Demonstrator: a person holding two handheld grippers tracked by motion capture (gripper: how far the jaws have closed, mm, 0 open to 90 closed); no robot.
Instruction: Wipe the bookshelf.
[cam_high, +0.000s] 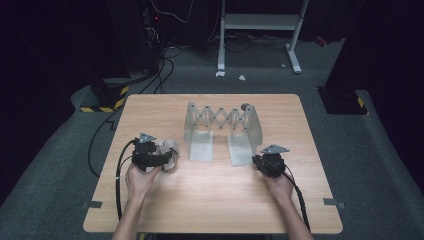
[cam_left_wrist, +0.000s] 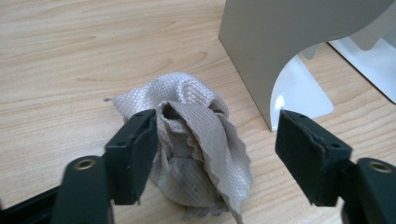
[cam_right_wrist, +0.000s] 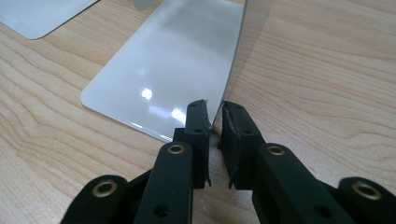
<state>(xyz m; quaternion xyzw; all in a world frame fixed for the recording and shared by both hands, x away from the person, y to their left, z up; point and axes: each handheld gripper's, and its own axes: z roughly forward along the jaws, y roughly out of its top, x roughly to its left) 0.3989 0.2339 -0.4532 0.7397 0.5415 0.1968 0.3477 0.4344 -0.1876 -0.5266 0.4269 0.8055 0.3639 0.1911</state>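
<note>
1. My left gripper stands with its jaws wide apart. The crumpled grey-beige textured cloth lies on the table between them; it rests against the left pad, and the right pad stands clear of it with bare wood in the gap.
2. My right gripper is pinched narrow on the upright edge of the right end plate of the grey metal expanding bookend rack, one pad on each face of the thin sheet.
3. In the high view the cloth sits on the left half of the light wooden table, just beside the rack's left foot plate and well in from the table's left edge.
4. The rack stands mid-table, its scissor lattice spanning between two upright plates, each with a flat foot running towards me.
5. Open wood lies in front of both hands, right down to the near edge, and between the two foot plates.
6. From my left gripper, the rack's left upright plate rises close on the right and blocks that side; the left side is free.
7. My right gripper has free table out to the right edge.
8. Beyond the far edge are grey carpet, black cables and a white stand's legs.
</note>
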